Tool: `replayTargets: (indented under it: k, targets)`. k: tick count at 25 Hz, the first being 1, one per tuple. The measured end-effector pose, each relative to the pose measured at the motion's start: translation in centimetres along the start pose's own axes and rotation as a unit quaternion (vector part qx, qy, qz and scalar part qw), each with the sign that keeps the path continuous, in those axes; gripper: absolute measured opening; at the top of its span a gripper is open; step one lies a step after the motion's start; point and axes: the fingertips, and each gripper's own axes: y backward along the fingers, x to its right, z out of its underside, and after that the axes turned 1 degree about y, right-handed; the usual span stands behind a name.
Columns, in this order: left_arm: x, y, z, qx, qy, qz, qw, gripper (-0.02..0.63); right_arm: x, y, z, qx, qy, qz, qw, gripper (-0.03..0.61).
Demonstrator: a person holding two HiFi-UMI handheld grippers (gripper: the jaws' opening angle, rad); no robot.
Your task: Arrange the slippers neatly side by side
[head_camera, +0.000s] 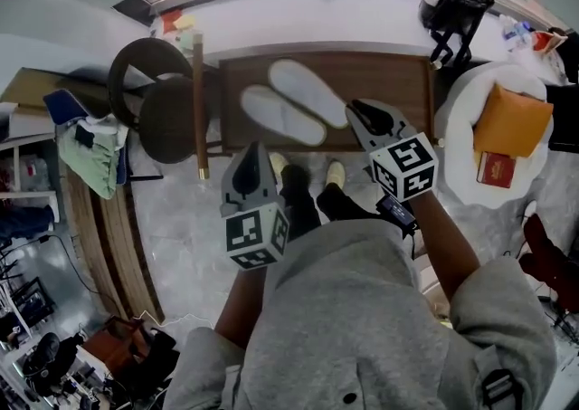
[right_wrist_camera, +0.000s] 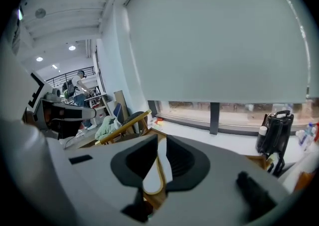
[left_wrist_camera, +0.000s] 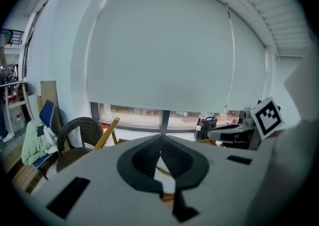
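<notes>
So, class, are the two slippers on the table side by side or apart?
Side by side: the nearer slipper and farther slipper lie parallel, close together, on the table.

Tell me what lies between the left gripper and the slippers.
Only bare brown table, seen in the head view, separates the left gripper from the slippers.

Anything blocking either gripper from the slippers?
Nothing visible. Both slippers lie uncovered on the wooden table; the left gripper and right gripper hang short of them, with only open space between.
</notes>
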Motion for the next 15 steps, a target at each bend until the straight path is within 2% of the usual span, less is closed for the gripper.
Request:
replayTargets:
  k: [15]
  targets:
    - [-3.9,-3.1,0.9,-0.032,-0.002,-0.003,0.9995,0.015,0.4,-6.1,3.0,-0.064,-0.004,-0.006,0.998,0.106]
